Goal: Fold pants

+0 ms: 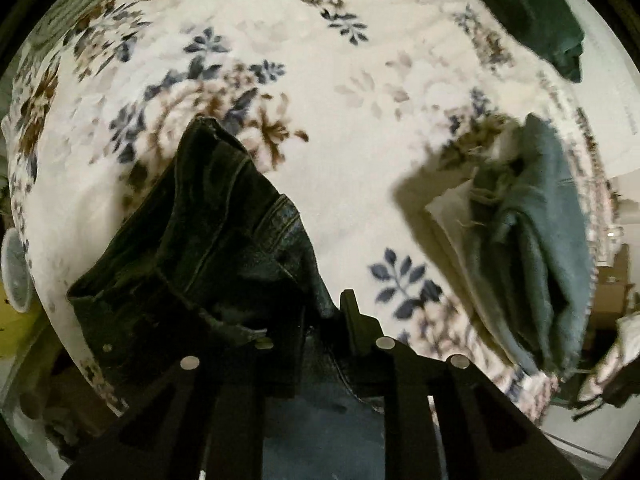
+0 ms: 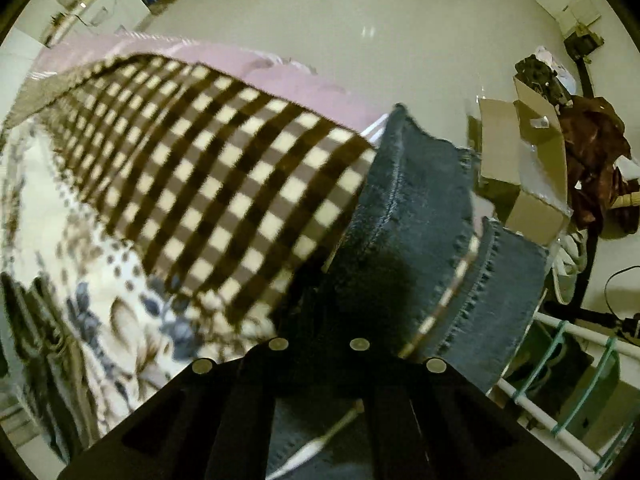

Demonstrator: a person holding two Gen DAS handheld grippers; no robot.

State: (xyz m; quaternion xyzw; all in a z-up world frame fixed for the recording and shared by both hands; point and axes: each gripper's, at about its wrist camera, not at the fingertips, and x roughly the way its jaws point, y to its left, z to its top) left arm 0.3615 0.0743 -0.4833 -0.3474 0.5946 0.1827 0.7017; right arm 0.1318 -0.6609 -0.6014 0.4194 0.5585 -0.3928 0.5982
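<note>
Gripping dark blue denim pants (image 1: 208, 240), left gripper (image 1: 308, 320) clamps the waistband above the floral white blanket (image 1: 340, 60). Right gripper (image 2: 320, 336) pinches the hems (image 2: 420, 240) at 1 o'clock, beside a brown checked blanket (image 2: 224, 184).

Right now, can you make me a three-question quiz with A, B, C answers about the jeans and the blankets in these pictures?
1. Where is the checked blanket in the right wrist view?
A. Left of the jeans' leg ends
B. Inside the cardboard box
C. On the floor

2. What colours are the leaves on the floral blanket?
A. Red and yellow
B. Blue and brown
C. Green and pink

3. What is the left gripper doing?
A. Hanging open over nothing
B. Closed on a cup
C. Closed on the jeans

Answers:
1 A: the checks lie left of the hemmed leg ends.
2 B: blue and brown sprigs on white.
3 C: dark denim sits bunched between its fingers.
</note>
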